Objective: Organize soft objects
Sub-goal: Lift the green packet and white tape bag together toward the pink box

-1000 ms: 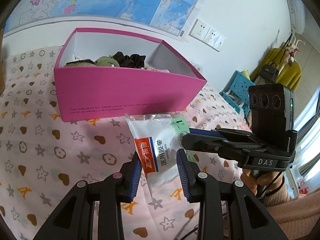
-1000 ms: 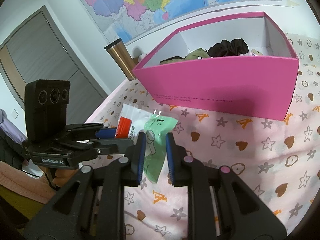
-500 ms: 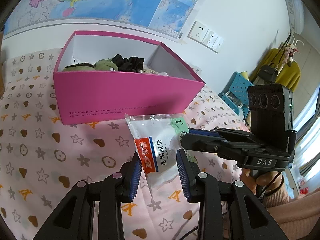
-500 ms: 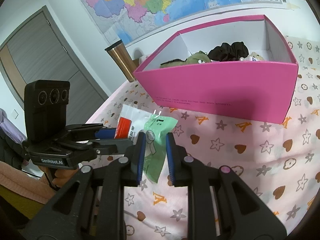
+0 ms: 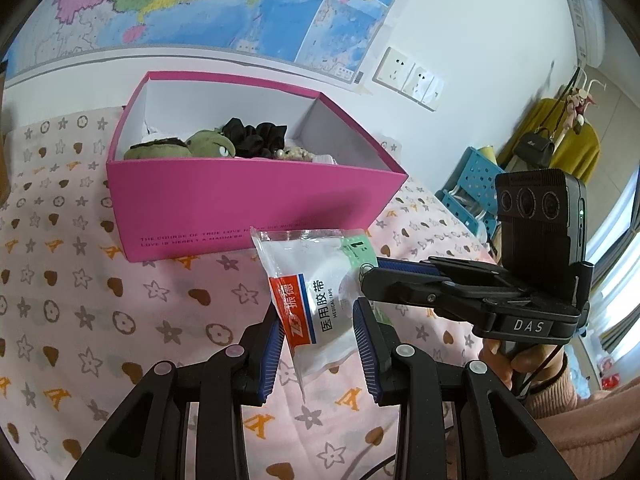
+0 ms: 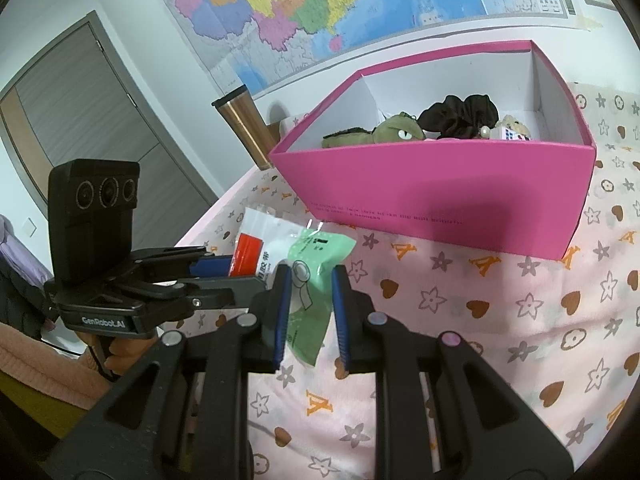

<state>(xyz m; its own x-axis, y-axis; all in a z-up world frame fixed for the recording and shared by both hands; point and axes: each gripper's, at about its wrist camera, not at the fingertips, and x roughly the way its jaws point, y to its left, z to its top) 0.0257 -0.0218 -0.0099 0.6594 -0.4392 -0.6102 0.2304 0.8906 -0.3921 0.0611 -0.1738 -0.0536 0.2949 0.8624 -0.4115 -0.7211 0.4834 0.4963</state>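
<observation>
A pink box stands on the patterned bedspread with a green plush toy, a black scrunchie and other small soft items inside. My left gripper is shut on a clear bag of medical tape, held above the bed in front of the box. My right gripper is shut on a green bandage packet, right beside the tape bag.
A copper tumbler stands behind the box's left end. The pink star-and-heart bedspread spreads around the box. A map hangs on the wall behind. A blue crate and a clothes rack are off the bed's right side.
Both grippers have risen with their packets; the box now sits lower in view and more of its inside shows.
</observation>
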